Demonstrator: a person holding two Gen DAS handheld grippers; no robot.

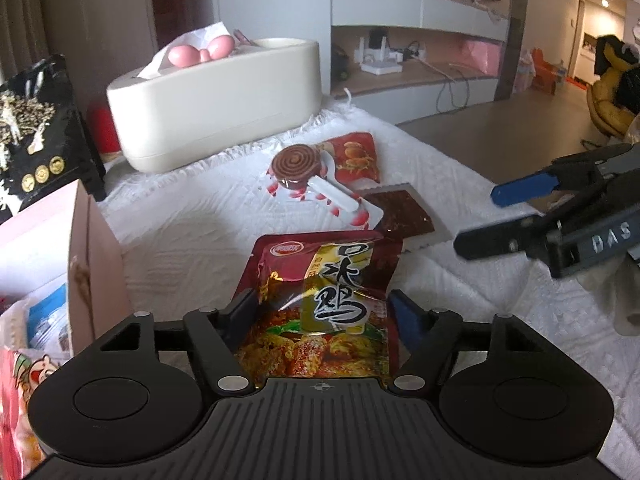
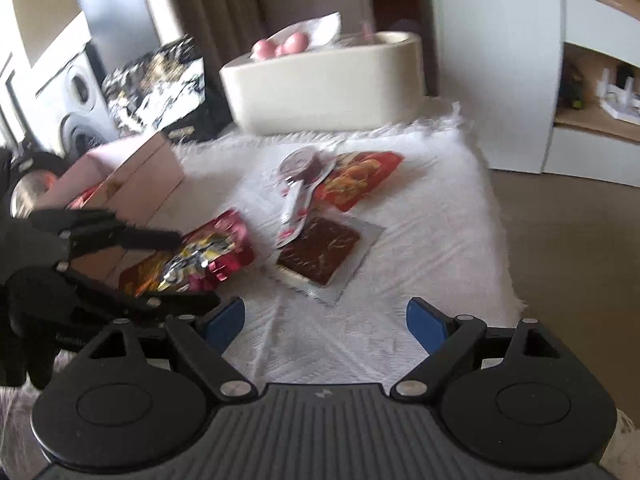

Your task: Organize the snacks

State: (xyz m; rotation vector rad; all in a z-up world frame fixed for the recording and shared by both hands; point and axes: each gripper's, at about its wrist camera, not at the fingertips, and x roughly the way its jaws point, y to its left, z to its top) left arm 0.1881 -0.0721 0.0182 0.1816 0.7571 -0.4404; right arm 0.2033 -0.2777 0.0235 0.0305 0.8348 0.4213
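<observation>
My left claw [image 1: 320, 312] has its two fingers on either side of the shiny dark-red foil chicken snack packet [image 1: 320, 304], whose crinkled sides fill the gap between them; I cannot tell whether the pads truly press it. The packet lies on the near part of the white textured cloth [image 1: 192, 224] covering the tabletop, just right of the open pink cardboard box [image 1: 92, 248], which already holds other packets. My right claw [image 2: 326, 316] is spread wide with nothing between its blue-padded fingers, above bare cloth. Farther off lie a flat clear-wrapped dark-brown snack slab [image 2: 320, 252], a brown spiral lollipop in a clear wrapper with red print [image 1: 298, 166] and a red snack pouch [image 1: 356, 156], all touching or overlapping. At the far edge stands a cream oval tissue box with a pink bow [image 1: 216, 96].
</observation>
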